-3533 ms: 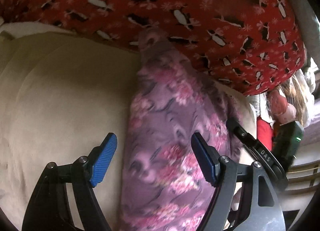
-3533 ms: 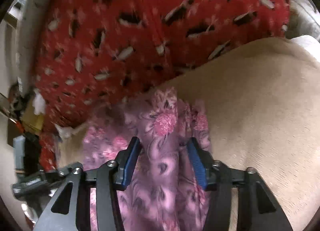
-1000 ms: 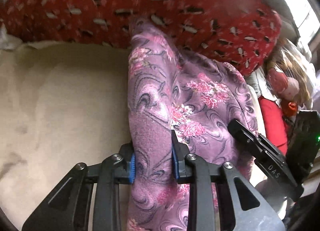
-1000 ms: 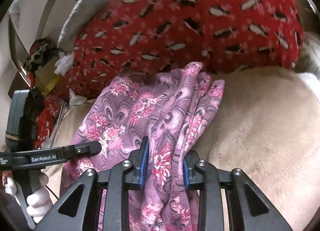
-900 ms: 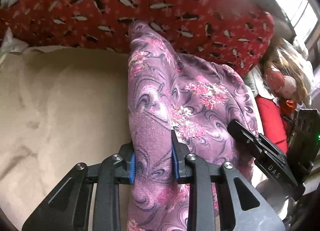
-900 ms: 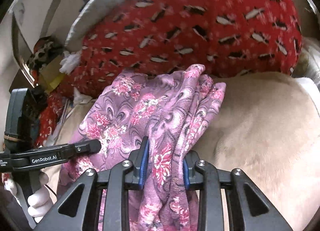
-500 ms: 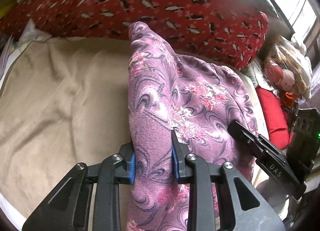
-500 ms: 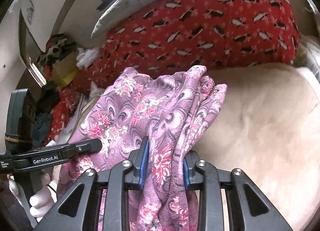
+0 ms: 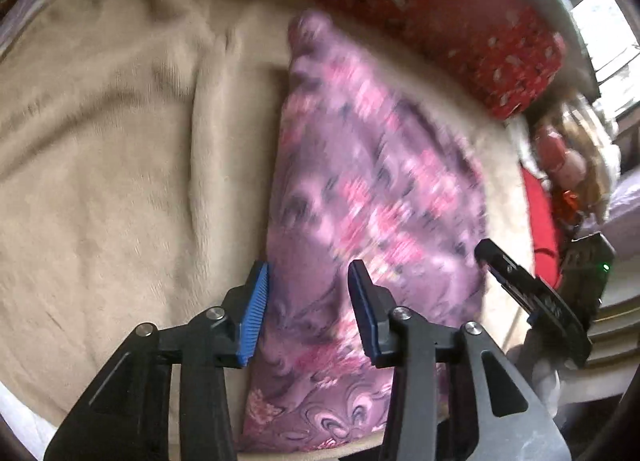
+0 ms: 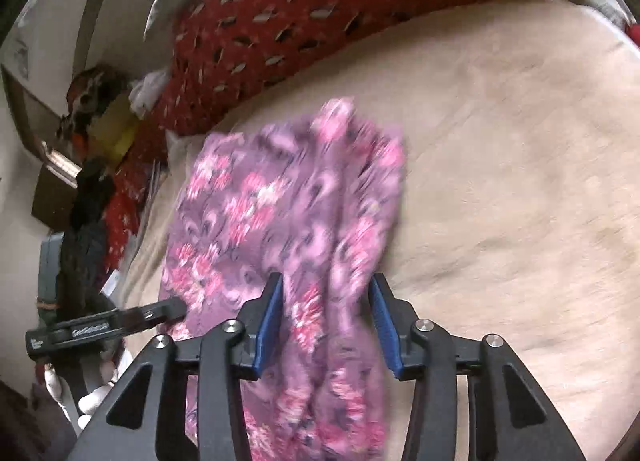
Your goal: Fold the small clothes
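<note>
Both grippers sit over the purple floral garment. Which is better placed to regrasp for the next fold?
Right, narrowly. The right gripper, jaws just opened, straddles a bunched ridge of the purple floral garment. The left gripper, also just opened, spans flatter cloth at its edge.

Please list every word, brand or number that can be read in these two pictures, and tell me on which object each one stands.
No text can be read with certainty.
White print on the left gripper arm, seen from the right wrist: too blurred to read.
White marks on the right gripper arm, seen from the left wrist: too blurred to read.
Purple floral garment, red patterned pillow, beige blanket: patterns only, no writing.
</note>
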Demonstrator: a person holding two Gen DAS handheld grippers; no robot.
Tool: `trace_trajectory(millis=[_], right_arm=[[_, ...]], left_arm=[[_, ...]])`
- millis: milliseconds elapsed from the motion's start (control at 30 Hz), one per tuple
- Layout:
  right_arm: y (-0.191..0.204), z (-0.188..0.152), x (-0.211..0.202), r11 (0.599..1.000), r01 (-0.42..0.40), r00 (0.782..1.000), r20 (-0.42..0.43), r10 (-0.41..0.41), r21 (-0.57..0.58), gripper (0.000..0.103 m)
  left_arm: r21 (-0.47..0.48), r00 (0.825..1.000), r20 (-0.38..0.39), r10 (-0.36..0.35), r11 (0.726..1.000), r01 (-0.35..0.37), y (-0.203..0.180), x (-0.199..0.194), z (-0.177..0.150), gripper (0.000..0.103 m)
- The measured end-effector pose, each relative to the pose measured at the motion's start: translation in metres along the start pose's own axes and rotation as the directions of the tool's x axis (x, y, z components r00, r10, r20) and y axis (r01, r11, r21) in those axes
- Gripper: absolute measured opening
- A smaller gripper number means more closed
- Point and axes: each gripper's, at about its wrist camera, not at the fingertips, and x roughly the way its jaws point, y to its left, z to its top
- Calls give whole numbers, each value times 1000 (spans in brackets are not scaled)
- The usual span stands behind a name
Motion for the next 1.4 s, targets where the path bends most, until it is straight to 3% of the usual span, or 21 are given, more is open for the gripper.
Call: trace_trajectory(millis=[100, 200, 300, 400, 433, 467, 500, 567, 667, 700, 767, 867, 967, 1100, 1200, 1267, 1333, 1400], right_arm=[[4, 22, -8, 998, -56, 995, 77, 55, 10, 47], [27, 40, 5, 993, -78, 993, 77, 85, -85, 42], [48, 52, 23, 978, -82, 992, 79, 98, -191, 31], [42, 62, 48, 975, -4, 997, 72, 21, -222, 26], [32, 65, 62, 974, 61, 997, 51, -51, -217, 19], [27, 61, 75, 972, 93, 996, 19, -91, -214, 2], [18, 61, 85, 975, 86, 996, -5, -89, -206, 0], [9, 64, 80, 987, 28, 999, 20, -25, -160, 0], [13, 64, 61, 991, 4, 1000, 11, -3, -132, 4], [16, 60, 52, 989, -20, 1000, 14, 23, -144, 10], [27, 47, 27, 976, -97, 995, 11, 101, -195, 10], [35, 15, 10, 960, -152, 988, -11, 154, -235, 17], [30, -12, 41, 961, -15, 994, -109, -16, -275, 23], [35, -16, 15, 976, 3, 997, -73, -20, -218, 27], [43, -36, -9, 963, -39, 997, -69, 22, -265, 28], [39, -57, -9, 954, -2, 995, -94, -27, -300, 29], [27, -77, 7, 938, 87, 979, -147, -144, -337, 31], [24, -83, 1, 947, 85, 983, -127, -130, -310, 31]], left_arm=[[43, 998, 66, -7, 999, 4, -16, -8, 20, 39], [111, 993, 106, 52, 992, -63, -33, 5, 47, 40], [136, 988, 105, 116, 982, -130, -36, 32, 71, 40], [104, 981, 65, 183, 976, -189, -31, 67, 88, 40], [93, 978, 54, 200, 975, -204, -27, 75, 91, 40], [89, 973, 55, 225, 969, -230, -25, 85, 95, 45], [95, 971, 57, 231, 967, -236, -23, 90, 95, 48], [84, 976, 36, 216, 972, -218, -20, 90, 99, 48], [70, 986, 21, 166, 983, -167, -15, 66, 97, 46], [78, 989, 34, 143, 986, -145, -14, 51, 90, 46], [102, 991, 72, 109, 988, -116, -14, 27, 68, 48], [91, 992, 75, 105, 990, -112, -6, 24, 36, 60], [52, 987, -63, 150, 988, -146, 6, 65, 12, 63], [23, 994, -37, 102, 995, -101, 2, 33, 0, 61], [50, 994, -4, 113, 992, -112, 2, 16, -21, 63], [59, 988, -33, 149, 987, -147, 7, 25, -38, 64], [47, 980, -95, 174, 984, -171, 16, 44, -47, 69], [50, 980, -69, 184, 982, -181, 14, 36, -56, 69]])
